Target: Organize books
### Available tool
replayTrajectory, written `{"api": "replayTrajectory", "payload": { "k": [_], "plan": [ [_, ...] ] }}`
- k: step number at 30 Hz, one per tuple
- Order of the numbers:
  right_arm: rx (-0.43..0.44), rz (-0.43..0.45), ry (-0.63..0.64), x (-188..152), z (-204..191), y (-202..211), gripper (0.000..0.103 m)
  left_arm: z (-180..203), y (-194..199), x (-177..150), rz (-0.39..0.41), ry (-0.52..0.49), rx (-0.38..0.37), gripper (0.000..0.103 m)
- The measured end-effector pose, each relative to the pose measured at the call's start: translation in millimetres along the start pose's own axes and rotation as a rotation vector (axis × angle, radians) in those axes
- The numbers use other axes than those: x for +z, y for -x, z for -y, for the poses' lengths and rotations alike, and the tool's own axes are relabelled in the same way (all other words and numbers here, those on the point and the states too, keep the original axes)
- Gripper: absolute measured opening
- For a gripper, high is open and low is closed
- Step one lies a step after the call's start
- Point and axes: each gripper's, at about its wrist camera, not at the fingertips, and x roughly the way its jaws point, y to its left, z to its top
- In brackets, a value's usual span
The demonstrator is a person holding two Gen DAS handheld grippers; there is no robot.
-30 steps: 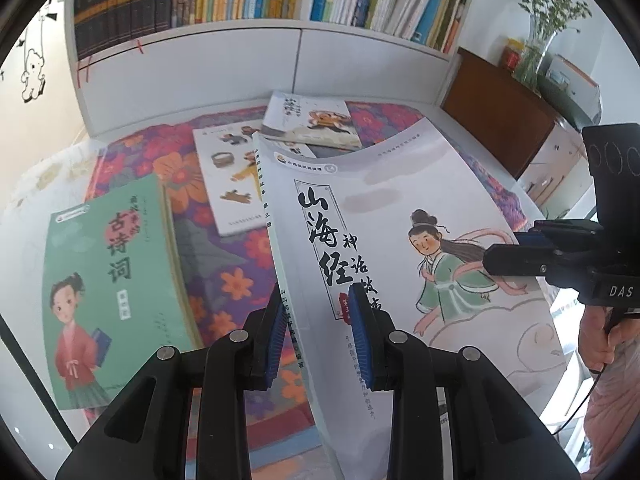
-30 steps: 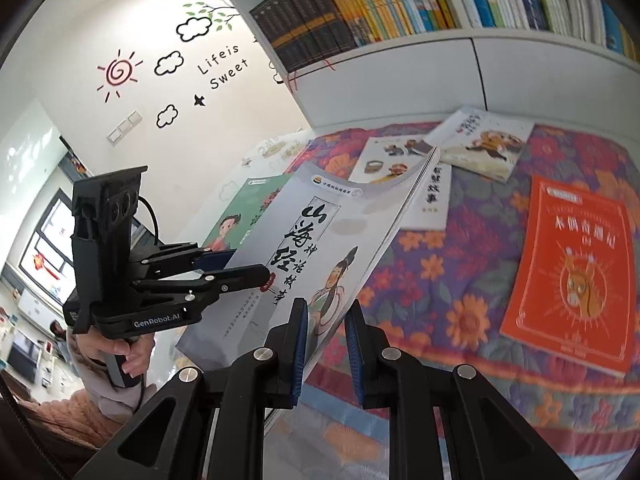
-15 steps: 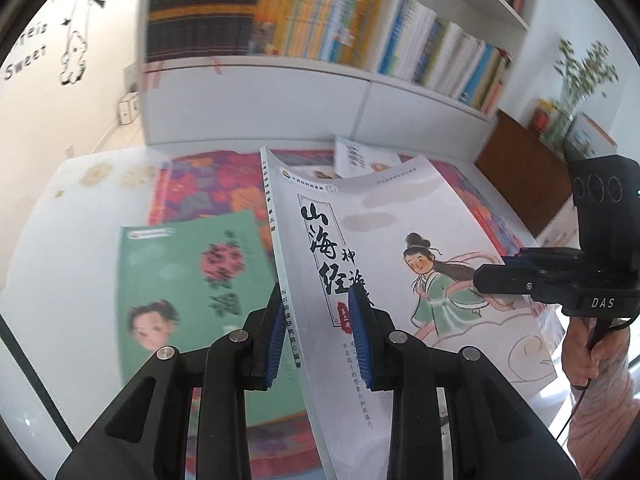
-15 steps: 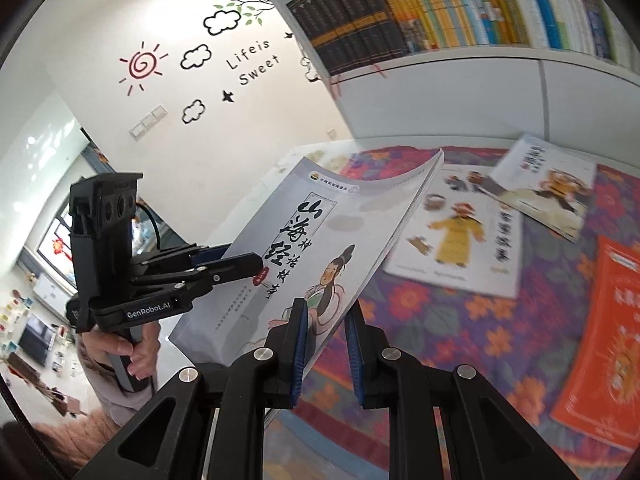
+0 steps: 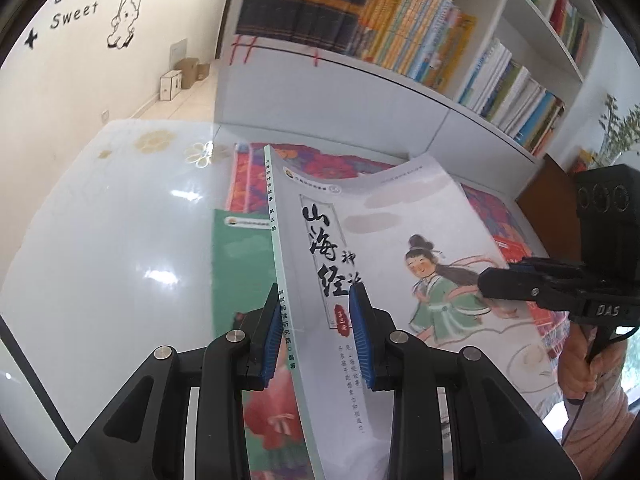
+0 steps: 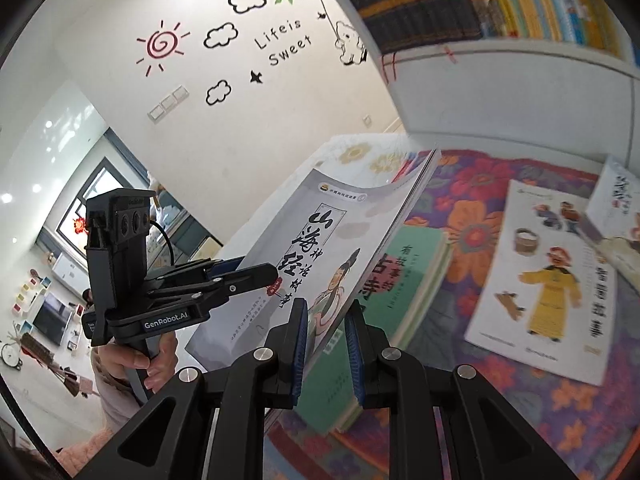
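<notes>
A grey-white picture book (image 5: 380, 240) with black brush lettering and a girl in green is held tilted in the air between both grippers. My left gripper (image 5: 316, 304) is shut on its lower spine edge. My right gripper (image 6: 326, 310) is shut on the opposite page edge, and in the left wrist view the right gripper (image 5: 490, 280) reaches in from the right. The left gripper (image 6: 266, 271) shows in the right wrist view, held by a hand. A green book (image 6: 412, 276) lies flat on the table directly under the held book.
A flowered cloth (image 6: 480, 184) covers part of the glossy white table (image 5: 100, 220). A white book with a yellow-robed figure (image 6: 552, 280) and another book (image 6: 620, 208) lie to the right. A full bookshelf (image 5: 400, 40) stands behind the table.
Both grippers have carried the held book leftward across the table, and it now hangs over the green book. The views have swung toward the decorated wall.
</notes>
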Motion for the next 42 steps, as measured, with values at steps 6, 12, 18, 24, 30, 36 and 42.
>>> {"api": "replayTrajectory", "payload": {
  "k": [6, 12, 18, 24, 30, 36, 42],
  "plan": [
    [0.019, -0.039, -0.041, -4, 16, -38, 0.018, -32, -15, -6, -0.03, 0.074, -0.046, 0.028],
    [0.055, -0.081, -0.112, -15, 33, -61, 0.018, -40, -25, -11, -0.06, 0.08, -0.018, 0.028],
    [0.034, -0.103, -0.175, -20, 45, -72, 0.018, -51, -31, -17, -0.083, 0.089, 0.045, 0.031],
    [0.068, -0.09, -0.216, -22, 48, -70, 0.018, -56, -38, -20, -0.098, 0.099, 0.068, 0.034],
    [0.075, -0.083, -0.262, -24, 54, -68, 0.018, -64, -35, -18, -0.054, 0.133, 0.163, 0.034],
    [0.015, -0.083, -0.39, -30, 68, -52, 0.018, -81, -9, -16, 0.005, 0.231, 0.189, 0.034],
    [-0.022, -0.111, -0.444, -40, 83, -38, 0.018, -59, 8, -15, 0.031, 0.192, 0.203, 0.034]
  ]
}}
